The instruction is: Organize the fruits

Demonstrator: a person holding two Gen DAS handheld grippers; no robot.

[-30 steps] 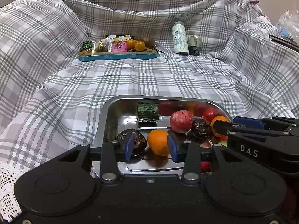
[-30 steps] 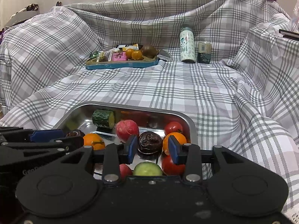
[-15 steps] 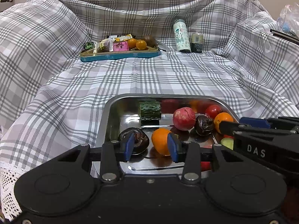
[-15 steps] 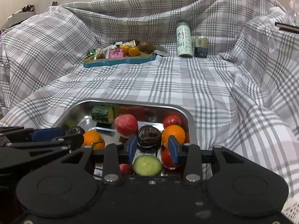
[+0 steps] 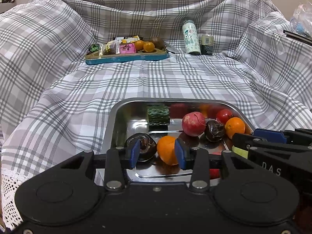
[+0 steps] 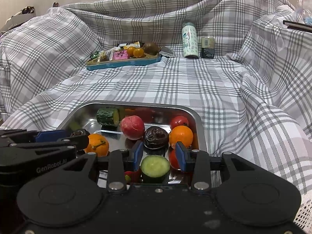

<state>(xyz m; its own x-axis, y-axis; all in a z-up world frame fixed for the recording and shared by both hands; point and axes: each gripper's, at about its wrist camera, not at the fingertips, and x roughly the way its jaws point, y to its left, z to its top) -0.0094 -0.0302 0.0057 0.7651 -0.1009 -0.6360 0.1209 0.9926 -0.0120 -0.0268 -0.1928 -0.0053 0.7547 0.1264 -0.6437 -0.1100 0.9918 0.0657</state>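
My left gripper hangs low over the near edge of the steel tray, its blue pads spread apart with nothing between them but air; past the gap I see an orange lying on the tray floor, and just to its left a dark wrinkled fruit, the two close together; my right gripper is likewise parted and empty, held above the same tray's near end, and between its pads shows a cucumber slice with its cut face turned toward me; beyond that slice sit a second dark wrinkled fruit, a pink-red round fruit to its left, and a second orange to its right, with a red tomato behind that orange near the tray's right wall; a chunk of cucumber lies on its side toward the far wall; the whole tray rests on a grey checked cloth; far back on the cloth stands a blue-rimmed tray of snacks and small oranges, and to its right a patterned bottle beside a small dark can; whether either gripper touches the steel tray I cannot tell
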